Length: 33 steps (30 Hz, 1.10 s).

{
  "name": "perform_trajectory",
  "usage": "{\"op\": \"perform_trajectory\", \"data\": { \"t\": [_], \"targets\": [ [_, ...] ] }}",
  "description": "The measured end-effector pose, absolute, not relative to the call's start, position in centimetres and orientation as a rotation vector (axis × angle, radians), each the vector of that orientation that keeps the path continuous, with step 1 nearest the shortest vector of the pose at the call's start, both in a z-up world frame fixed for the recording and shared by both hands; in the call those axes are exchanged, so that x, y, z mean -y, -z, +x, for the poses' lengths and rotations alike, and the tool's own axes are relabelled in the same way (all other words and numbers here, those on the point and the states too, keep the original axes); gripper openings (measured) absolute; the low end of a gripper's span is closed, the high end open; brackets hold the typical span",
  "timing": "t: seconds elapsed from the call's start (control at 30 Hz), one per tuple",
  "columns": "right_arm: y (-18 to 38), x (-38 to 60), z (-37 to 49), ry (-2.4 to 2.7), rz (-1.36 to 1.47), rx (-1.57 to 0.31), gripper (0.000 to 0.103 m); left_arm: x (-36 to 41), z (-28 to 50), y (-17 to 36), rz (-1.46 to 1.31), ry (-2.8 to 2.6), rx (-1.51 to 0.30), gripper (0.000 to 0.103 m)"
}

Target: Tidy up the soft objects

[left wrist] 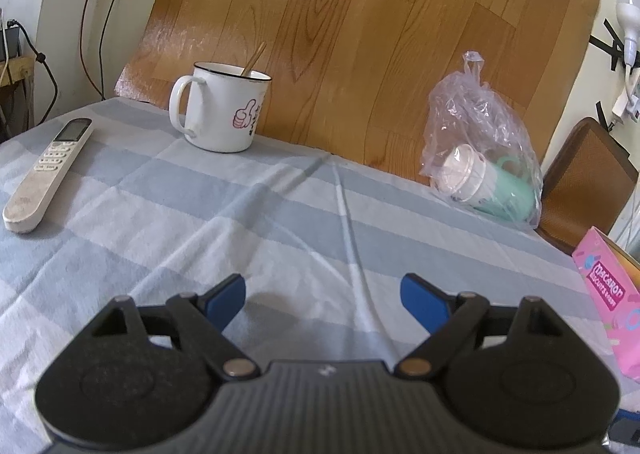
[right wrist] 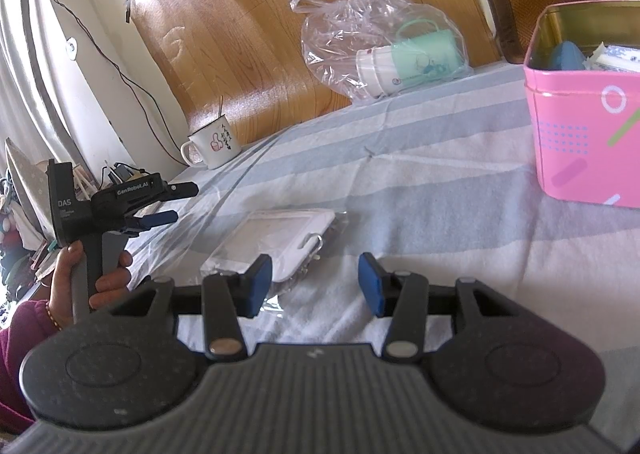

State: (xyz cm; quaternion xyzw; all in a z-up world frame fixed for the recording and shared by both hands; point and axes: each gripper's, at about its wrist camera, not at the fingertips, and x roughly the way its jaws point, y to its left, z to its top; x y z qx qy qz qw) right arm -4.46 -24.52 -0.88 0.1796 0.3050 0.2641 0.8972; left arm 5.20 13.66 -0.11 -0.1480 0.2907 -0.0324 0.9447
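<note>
A flat white packet in clear plastic (right wrist: 276, 242) lies on the striped cloth just ahead of my right gripper (right wrist: 316, 282), which is open and empty, its left pad at the packet's near edge. A pink tin (right wrist: 580, 142) stands at the right, open, holding a blue soft item (right wrist: 566, 54) and white packets (right wrist: 616, 56); its side shows in the left wrist view (left wrist: 608, 294). My left gripper (left wrist: 324, 300) is open and empty above bare cloth; it also shows in the right wrist view (right wrist: 160, 210), held in a hand at the left.
A white enamel mug (left wrist: 222, 112) with a stick and a remote control (left wrist: 46, 170) sit at the far left. A clear plastic bag with cups (left wrist: 484, 158) leans at the wooden board behind. A brown chair (left wrist: 588, 182) stands at the right.
</note>
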Motion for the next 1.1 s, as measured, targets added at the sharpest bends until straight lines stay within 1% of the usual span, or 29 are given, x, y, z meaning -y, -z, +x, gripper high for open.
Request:
{"op": "perform_trajectory", "data": {
  "t": [1.1],
  "targets": [
    [0.79, 24.25, -4.51, -0.544, 0.341, -0.626, 0.052, -13.57, 5.06, -0.01, -0.296, 0.092, -0.591, 0.088]
  ]
}}
